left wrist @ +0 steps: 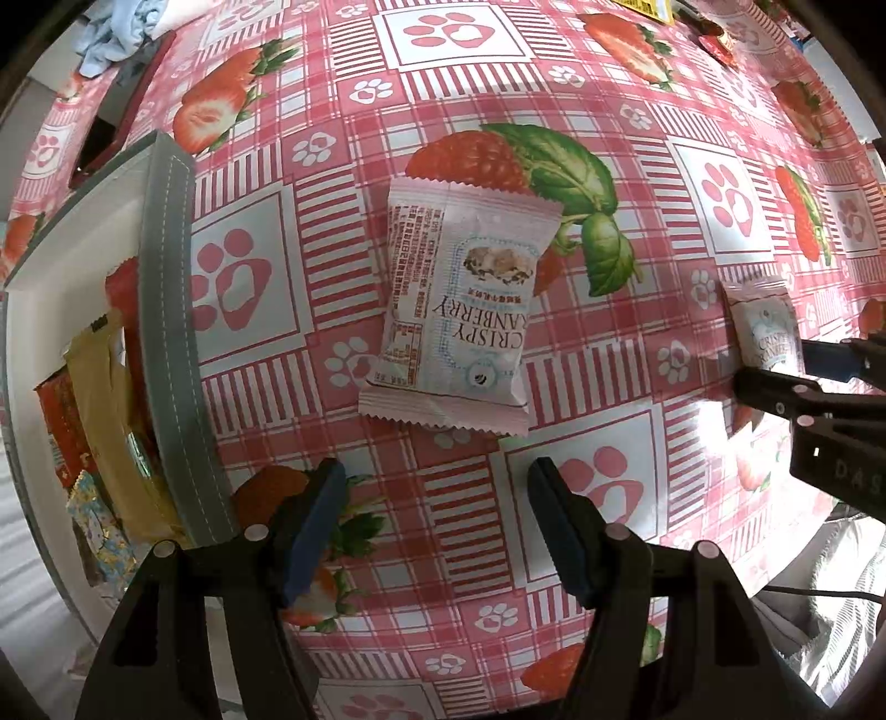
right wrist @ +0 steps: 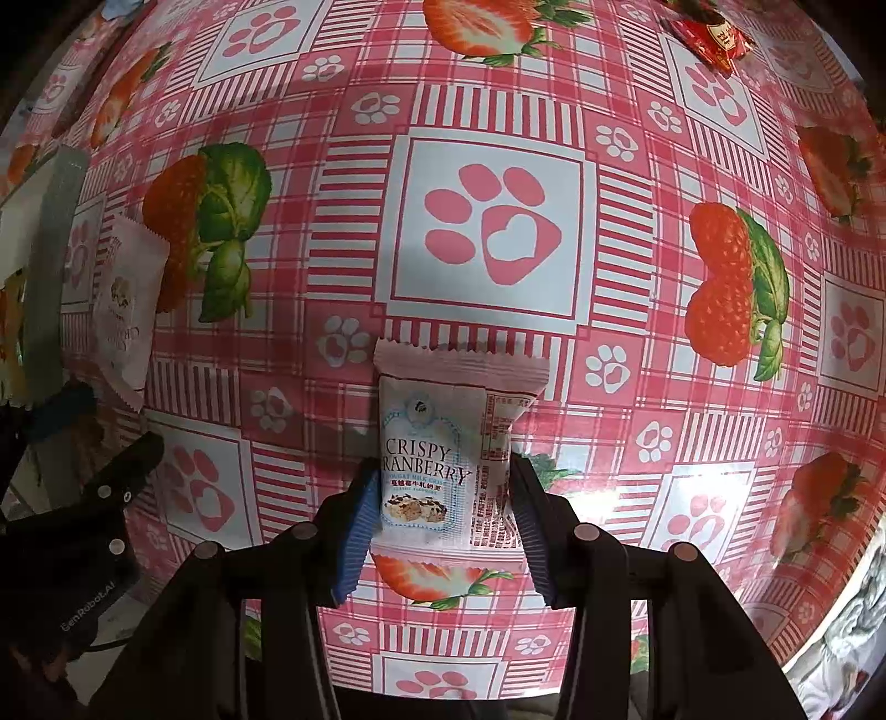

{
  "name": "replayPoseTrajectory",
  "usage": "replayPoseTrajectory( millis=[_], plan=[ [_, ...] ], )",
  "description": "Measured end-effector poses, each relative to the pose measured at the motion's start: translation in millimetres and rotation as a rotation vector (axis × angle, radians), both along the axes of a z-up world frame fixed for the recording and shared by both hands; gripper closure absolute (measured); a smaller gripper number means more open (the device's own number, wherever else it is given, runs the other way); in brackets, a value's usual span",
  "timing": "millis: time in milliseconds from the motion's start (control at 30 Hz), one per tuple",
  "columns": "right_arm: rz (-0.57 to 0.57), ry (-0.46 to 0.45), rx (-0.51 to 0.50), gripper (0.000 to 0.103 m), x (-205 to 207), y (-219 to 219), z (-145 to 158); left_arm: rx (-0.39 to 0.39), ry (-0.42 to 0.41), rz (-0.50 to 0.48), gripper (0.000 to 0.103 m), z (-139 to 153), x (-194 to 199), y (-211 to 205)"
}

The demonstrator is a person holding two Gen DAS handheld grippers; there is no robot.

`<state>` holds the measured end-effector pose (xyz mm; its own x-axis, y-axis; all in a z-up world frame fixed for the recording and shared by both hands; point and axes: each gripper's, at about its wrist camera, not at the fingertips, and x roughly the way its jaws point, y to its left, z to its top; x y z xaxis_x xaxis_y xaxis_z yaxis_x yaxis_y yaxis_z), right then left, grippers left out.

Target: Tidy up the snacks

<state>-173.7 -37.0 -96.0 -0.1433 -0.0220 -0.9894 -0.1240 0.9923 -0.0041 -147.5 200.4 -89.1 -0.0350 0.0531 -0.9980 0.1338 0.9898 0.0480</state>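
A pink Crispy Cranberry packet (left wrist: 454, 310) lies flat on the strawberry tablecloth, ahead of my open, empty left gripper (left wrist: 437, 498). It also shows in the right wrist view (right wrist: 124, 299) at the far left. My right gripper (right wrist: 437, 498) is shut on a second Crispy Cranberry packet (right wrist: 443, 459), its blue pads pressing both sides. In the left wrist view that packet (left wrist: 767, 327) and the right gripper (left wrist: 797, 365) sit at the right edge.
A grey-rimmed box (left wrist: 166, 343) at the left holds several snacks, among them a gold packet (left wrist: 105, 399) and a red one (left wrist: 61, 421). A red packet (right wrist: 714, 39) lies far right on the table. Blue cloth (left wrist: 116, 33) lies at the far left corner.
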Motion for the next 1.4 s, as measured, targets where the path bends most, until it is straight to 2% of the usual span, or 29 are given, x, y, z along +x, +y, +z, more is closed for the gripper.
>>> replayPoseTrajectory(
  millis=[367, 467, 733, 900, 1100, 1200, 1267, 1400],
  plan=[
    [-0.001, 0.0, 0.0, 0.054, 1, -1, 1, 0.0, 0.004, -0.003, 0.03, 0, 1, 1],
    [-0.001, 0.0, 0.0, 0.054, 0, -1, 0, 0.021, 0.01, -0.012, 0.03, 0, 2, 0],
    [-0.002, 0.0, 0.001, 0.054, 0, 0, 0, -0.003, -0.084, -0.024, 0.03, 34, 16, 6],
    [-0.002, -0.006, 0.004, 0.054, 0, -3, -3, 0.008, -0.066, -0.038, 0.03, 26, 40, 1],
    [0.002, -0.001, 0.004, 0.054, 0, -1, 0, 0.027, -0.022, -0.105, 0.03, 9, 51, -17],
    [0.005, 0.001, 0.005, 0.053, 0, 0, -1, 0.012, -0.016, -0.084, 0.031, 4, 50, -15],
    [0.008, 0.001, 0.005, 0.053, 0, 0, -1, 0.002, -0.017, -0.074, 0.034, 4, 49, -11],
    [0.011, 0.003, 0.004, 0.052, 0, 0, -1, -0.005, -0.032, -0.103, 0.05, 8, 47, -8]
  ],
)
